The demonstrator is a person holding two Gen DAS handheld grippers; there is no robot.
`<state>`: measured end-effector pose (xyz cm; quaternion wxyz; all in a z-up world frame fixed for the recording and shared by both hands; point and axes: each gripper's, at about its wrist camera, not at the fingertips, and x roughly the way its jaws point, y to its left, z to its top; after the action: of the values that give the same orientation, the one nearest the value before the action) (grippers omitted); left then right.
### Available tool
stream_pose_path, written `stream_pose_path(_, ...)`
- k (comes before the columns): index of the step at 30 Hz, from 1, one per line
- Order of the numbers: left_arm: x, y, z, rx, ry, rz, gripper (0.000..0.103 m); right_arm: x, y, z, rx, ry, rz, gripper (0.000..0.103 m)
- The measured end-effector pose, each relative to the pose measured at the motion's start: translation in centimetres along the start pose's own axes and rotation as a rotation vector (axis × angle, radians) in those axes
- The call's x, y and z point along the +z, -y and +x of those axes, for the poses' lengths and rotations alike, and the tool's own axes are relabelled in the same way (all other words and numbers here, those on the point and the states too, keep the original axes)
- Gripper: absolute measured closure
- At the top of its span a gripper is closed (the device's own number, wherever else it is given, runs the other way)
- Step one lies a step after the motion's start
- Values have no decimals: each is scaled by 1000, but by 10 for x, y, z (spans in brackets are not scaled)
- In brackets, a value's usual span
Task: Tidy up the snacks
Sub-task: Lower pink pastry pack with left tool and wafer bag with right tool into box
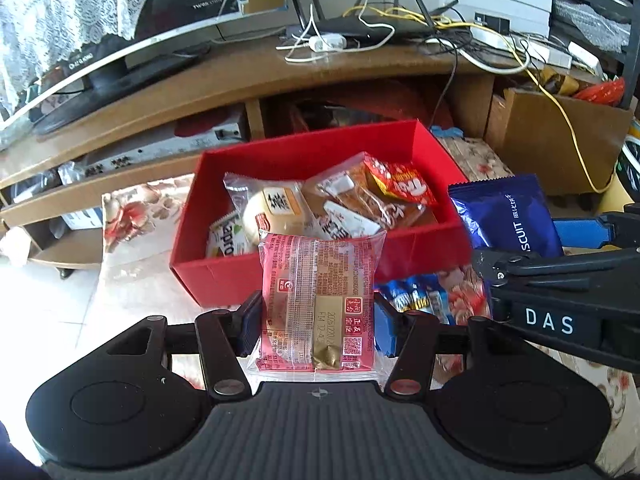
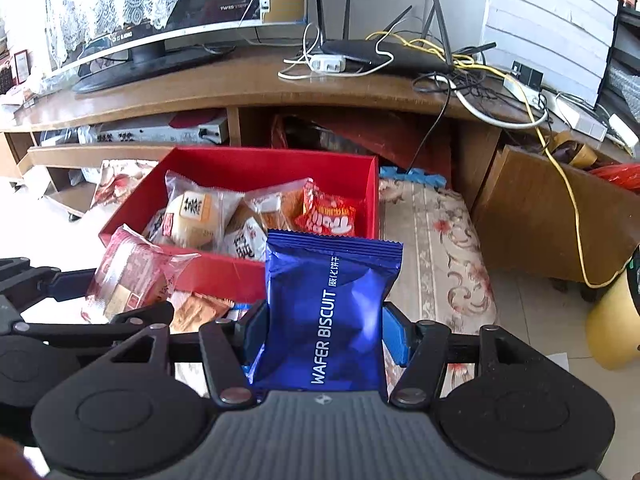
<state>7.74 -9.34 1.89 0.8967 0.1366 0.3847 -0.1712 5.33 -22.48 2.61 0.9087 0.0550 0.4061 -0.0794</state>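
The pink snack packet stands upright between the blue pads of my left tongs, which are clenched on its two side edges, and the red box lies just beyond its top, already holding several wrapped cakes and a red sachet. My right tongs grasp the blue wafer biscuit pack the same way, pinching its sides so the foil buckles inward, with the box ahead and to the left of them. Both wrappers are slick and puffed with air, so I judge the main risk is that one slides out of the pads and drops short of the box, onto the floral cloth where a few other packets lie. The second risk is a clash: my two tongs sit close side by side, the right one's linkage nearly touching the left's outer arm, and swinging both toward the box together could knock a pack loose. Squeezing harder could crush the wafers. Both tongs point forward and steeply down at the box, held level across, neither rolled.
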Motion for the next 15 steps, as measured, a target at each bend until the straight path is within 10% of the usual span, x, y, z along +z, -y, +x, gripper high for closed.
stream_pose_path(15,29,-3,3,50,60,6,42,31,1,8,-10,49,25,46)
